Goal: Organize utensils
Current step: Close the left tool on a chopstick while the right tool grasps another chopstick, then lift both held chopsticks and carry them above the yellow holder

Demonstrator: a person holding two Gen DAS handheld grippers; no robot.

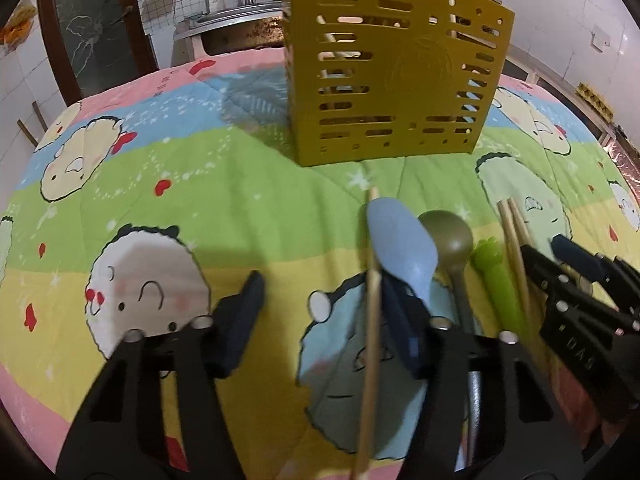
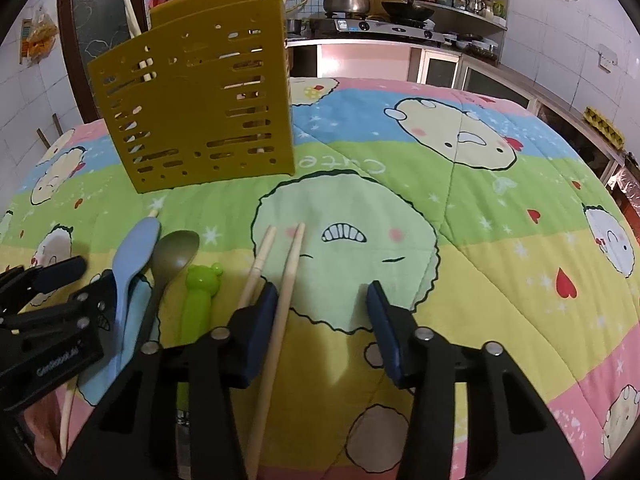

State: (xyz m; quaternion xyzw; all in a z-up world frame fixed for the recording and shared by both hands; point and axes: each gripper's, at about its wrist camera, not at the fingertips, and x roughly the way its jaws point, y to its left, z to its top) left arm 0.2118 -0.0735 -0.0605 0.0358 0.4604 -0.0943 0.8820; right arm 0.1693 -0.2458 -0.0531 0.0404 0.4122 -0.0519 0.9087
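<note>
While both grippers hang low over the cartoon quilt (image 2: 500, 216), the utensils lie in a row at the near edge and the mustard-yellow slotted holder (image 1: 394, 80) stands upright farther back, a few pale sticks already poking out of its top. Left gripper (image 1: 324, 312) has its jaws wide apart, and a single loose chopstick (image 1: 372, 340) runs lengthwise between them, right beside its right finger; whether it touches that pad, I cannot tell. Just right of that stick sits the blue spoon (image 1: 402, 246), its bowl overlapping the finger's tip, then the olive spoon (image 1: 450, 240), then the green frog-topped utensil (image 2: 200, 296). Over to the right gripper (image 2: 320, 320): jaws spread wide too, gripping nothing. A pair of chopsticks (image 2: 280, 280) points toward the far side; one stick lies inside the gap, close against the left finger (image 2: 256, 320), the other runs just outside that same finger. Behind the table, a stove with a pot (image 2: 346, 0) lines the far wall
</note>
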